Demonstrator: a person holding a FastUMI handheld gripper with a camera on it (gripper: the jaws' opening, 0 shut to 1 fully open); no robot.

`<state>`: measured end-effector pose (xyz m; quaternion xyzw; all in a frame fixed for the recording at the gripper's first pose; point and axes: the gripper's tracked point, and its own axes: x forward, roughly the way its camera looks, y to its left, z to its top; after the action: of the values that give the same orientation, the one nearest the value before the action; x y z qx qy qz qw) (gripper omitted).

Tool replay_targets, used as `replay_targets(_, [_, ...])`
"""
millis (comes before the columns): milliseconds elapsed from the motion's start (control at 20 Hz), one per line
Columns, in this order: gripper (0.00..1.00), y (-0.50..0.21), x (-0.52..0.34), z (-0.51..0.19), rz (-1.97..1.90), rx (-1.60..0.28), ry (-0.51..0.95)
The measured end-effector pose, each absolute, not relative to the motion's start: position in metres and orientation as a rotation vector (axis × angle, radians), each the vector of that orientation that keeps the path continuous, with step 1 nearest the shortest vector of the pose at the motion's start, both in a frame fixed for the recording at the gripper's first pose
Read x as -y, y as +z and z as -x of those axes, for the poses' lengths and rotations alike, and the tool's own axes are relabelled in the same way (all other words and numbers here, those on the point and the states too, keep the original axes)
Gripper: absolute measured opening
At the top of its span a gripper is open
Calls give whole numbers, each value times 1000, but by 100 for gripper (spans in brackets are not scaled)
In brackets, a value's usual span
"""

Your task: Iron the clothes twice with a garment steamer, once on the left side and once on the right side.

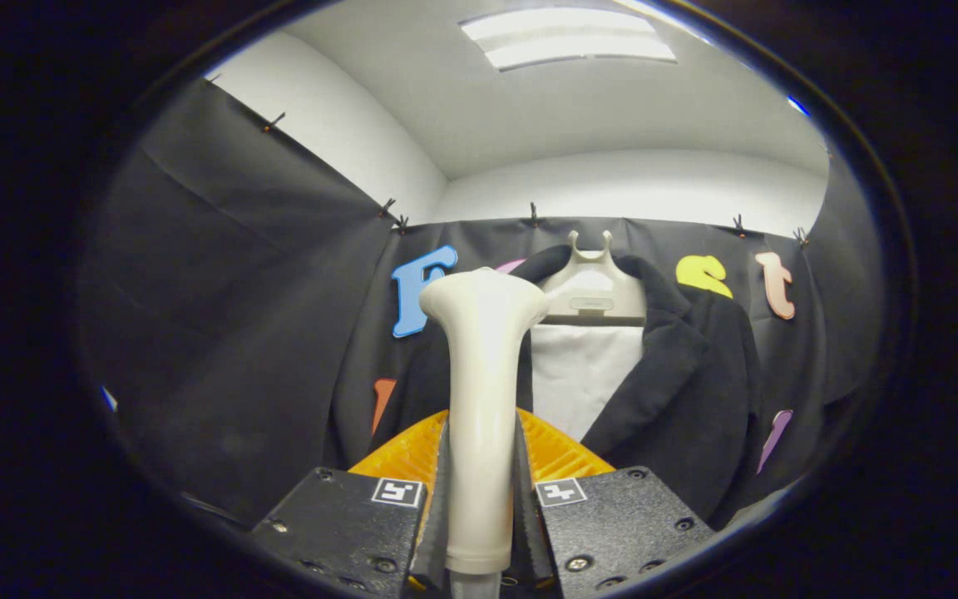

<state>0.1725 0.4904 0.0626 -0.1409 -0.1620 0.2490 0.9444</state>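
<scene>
A cream garment steamer (481, 399) stands upright between my fingers, its flared head up near the garment's left shoulder. My gripper (481, 466) is shut on the steamer's handle, both fingers pressing its sides. Beyond it hangs a dark jacket (687, 391) on a pale hanger (591, 287) with a white board (583, 378) showing in the open front. The steamer covers part of the jacket's left side.
The booth's black cloth wall (229, 333) runs behind and to the left of the jacket. White room walls and a ceiling light (566, 37) lie above the cloth.
</scene>
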Motion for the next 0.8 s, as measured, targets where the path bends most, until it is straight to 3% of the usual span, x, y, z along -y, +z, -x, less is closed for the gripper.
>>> replay_targets(800, [36,23,-468,-155,289,197,477])
